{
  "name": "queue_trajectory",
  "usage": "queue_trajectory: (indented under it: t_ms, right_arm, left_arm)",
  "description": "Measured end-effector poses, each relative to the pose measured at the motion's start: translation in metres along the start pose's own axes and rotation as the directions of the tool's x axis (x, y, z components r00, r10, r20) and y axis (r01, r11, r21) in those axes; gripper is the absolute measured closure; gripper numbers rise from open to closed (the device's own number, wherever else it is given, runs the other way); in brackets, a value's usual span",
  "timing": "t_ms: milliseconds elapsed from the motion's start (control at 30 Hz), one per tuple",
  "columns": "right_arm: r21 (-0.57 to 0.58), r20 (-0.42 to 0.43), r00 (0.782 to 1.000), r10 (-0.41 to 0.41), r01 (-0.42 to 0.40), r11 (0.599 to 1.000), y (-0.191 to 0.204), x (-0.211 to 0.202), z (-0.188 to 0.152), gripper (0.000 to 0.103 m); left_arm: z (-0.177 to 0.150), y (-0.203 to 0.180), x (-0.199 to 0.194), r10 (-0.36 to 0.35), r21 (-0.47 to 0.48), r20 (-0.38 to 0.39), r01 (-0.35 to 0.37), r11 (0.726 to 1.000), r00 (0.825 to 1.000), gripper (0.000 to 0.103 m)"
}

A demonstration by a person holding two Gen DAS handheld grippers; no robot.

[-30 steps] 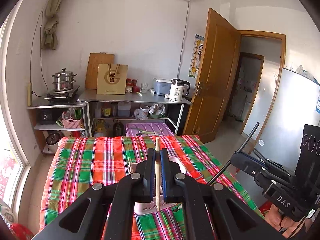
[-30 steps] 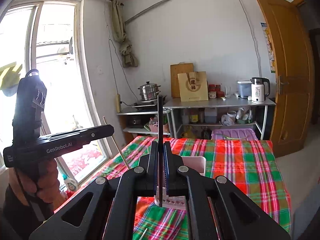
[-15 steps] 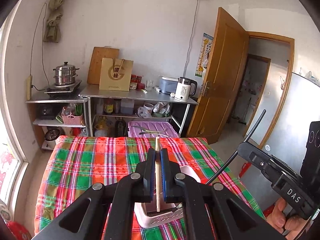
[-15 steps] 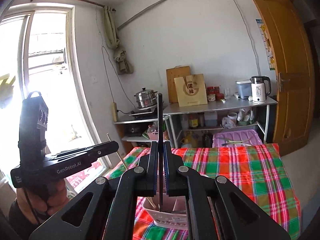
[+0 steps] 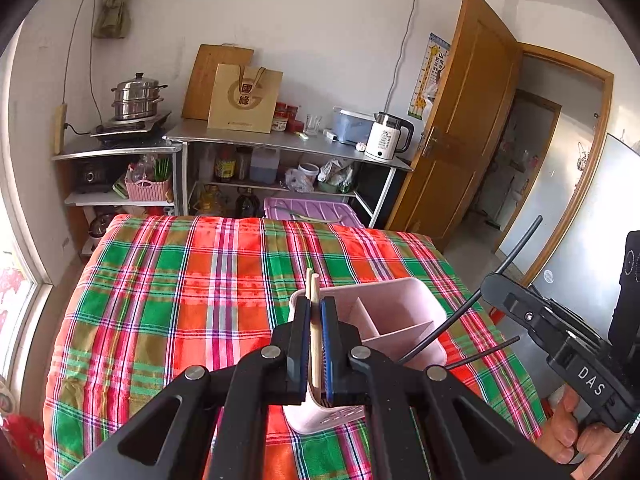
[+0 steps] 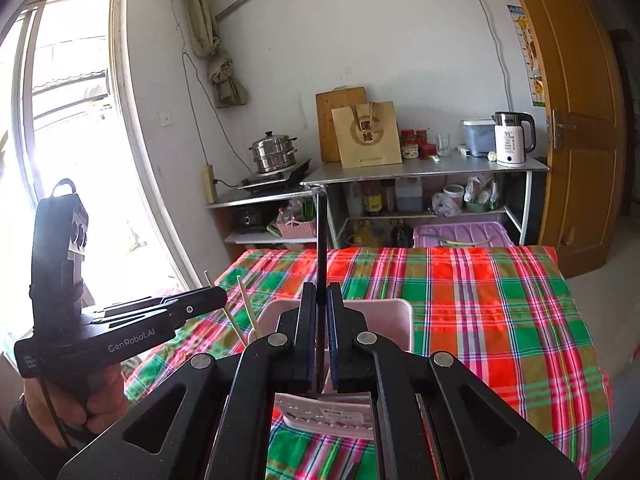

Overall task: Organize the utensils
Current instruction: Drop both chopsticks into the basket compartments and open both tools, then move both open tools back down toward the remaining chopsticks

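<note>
A pink divided utensil holder (image 5: 384, 312) stands on the plaid tablecloth (image 5: 192, 304); it also shows in the right wrist view (image 6: 372, 312). My left gripper (image 5: 315, 308) is shut on a pair of wooden chopsticks (image 5: 313, 288), their lower ends inside the holder's left compartment. My right gripper (image 6: 320, 296) is shut on a pair of black chopsticks (image 6: 321, 240), held upright over the holder. The black chopsticks (image 5: 472, 308) reach into the holder's right side in the left wrist view. The left gripper and wooden chopsticks (image 6: 244, 308) show at the left of the right wrist view.
Beyond the table stand metal shelves (image 5: 280, 144) with a steamer pot (image 5: 138, 96), a paper bag (image 5: 244, 98) and a kettle (image 5: 388, 136). A purple crate (image 5: 312, 210) sits behind the table's far edge. A window (image 6: 68, 152) is left, a wooden door (image 5: 460, 120) right.
Both grippers have come down toward the table. The wooden and black chopsticks have lowered into the pink holder, which now looks nearer and larger.
</note>
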State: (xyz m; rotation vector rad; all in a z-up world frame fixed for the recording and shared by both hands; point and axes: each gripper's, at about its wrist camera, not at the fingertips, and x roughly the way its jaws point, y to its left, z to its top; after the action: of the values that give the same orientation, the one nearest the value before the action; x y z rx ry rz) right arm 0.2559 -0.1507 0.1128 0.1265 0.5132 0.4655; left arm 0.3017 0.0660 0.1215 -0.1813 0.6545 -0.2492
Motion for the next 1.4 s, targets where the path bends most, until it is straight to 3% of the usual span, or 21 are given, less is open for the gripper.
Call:
queue_trajectory:
  t_ms: [200,300,667,1000,1400]
  right_arm:
    - [0.0,-0.028,0.999,-0.016,0.016,1.0,-0.004,0.001,-0.005,0.097]
    - [-0.002,-0.017,1.0,-0.012,0.012,1.0,-0.005,-0.005,-0.004,0.087]
    - [-0.024,0.032,0.999,-0.021,0.022,0.999,-0.004,-0.052,-0.014,0.085]
    - [-0.053,0.049,0.998,-0.033,0.035,0.998,-0.001,-0.103,-0.057,0.085]
    - [-0.044,-0.004,0.999,-0.05,0.05,0.998,0.0,-0.132,-0.117,0.085]
  left_arm:
    - [-0.007,0.0,0.002,0.001,0.014,-0.016,0.0,1.0,1.0,0.098]
    - [-0.008,0.0,-0.002,0.014,0.019,-0.004,-0.014,1.0,1.0,0.098]
    - [-0.024,-0.007,-0.051,0.028,0.005,0.075,-0.029,1.0,0.997,0.092]
    - [-0.087,-0.026,-0.102,0.023,0.023,0.127,-0.026,0.999,0.992,0.091]
    - [-0.165,-0.049,-0.125,0.018,0.051,0.09,-0.022,0.998,0.996,0.091]
